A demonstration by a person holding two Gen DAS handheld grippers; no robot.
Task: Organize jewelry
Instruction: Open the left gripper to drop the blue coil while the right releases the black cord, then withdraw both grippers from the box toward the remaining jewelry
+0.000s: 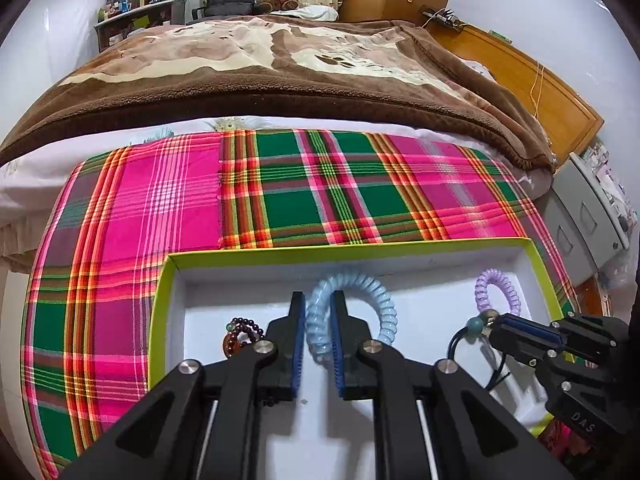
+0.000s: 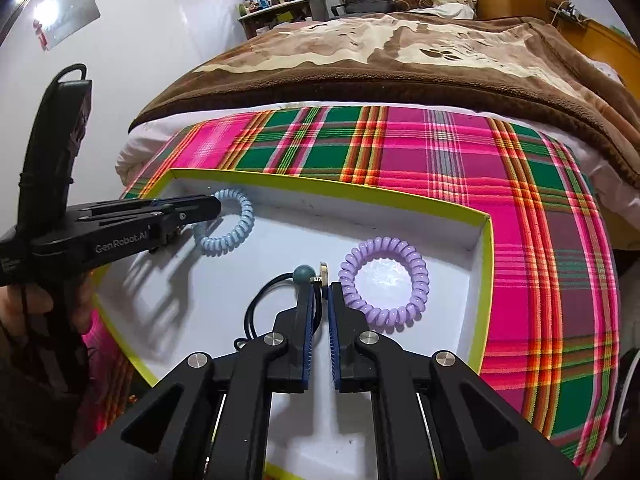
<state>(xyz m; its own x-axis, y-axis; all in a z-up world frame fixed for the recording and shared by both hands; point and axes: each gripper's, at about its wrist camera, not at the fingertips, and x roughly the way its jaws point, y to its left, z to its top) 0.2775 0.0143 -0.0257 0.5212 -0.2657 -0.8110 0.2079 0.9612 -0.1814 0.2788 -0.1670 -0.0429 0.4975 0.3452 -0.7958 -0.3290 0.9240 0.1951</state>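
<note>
Bedroom setting: a plaid cloth (image 1: 280, 192) covers the bed's near edge, below a brown blanket (image 1: 280, 92). On it sits a white tray (image 1: 256, 276) with a lime rim. Left tool (image 1: 318, 312) pinches a pale blue coil bracelet (image 1: 384, 304) inside the tray; right tool (image 2: 322, 300) clamps a black cord with a teal bead (image 2: 303, 274), beside a purple coil bracelet (image 2: 416, 280). Dark beads (image 1: 240, 334) lie at the tray's left.

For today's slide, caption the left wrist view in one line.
Left gripper clamps a blue coil bracelet inside the white box.

Black tongs (image 1: 318, 308), blue ribbed pads (image 2: 307, 344)
</note>
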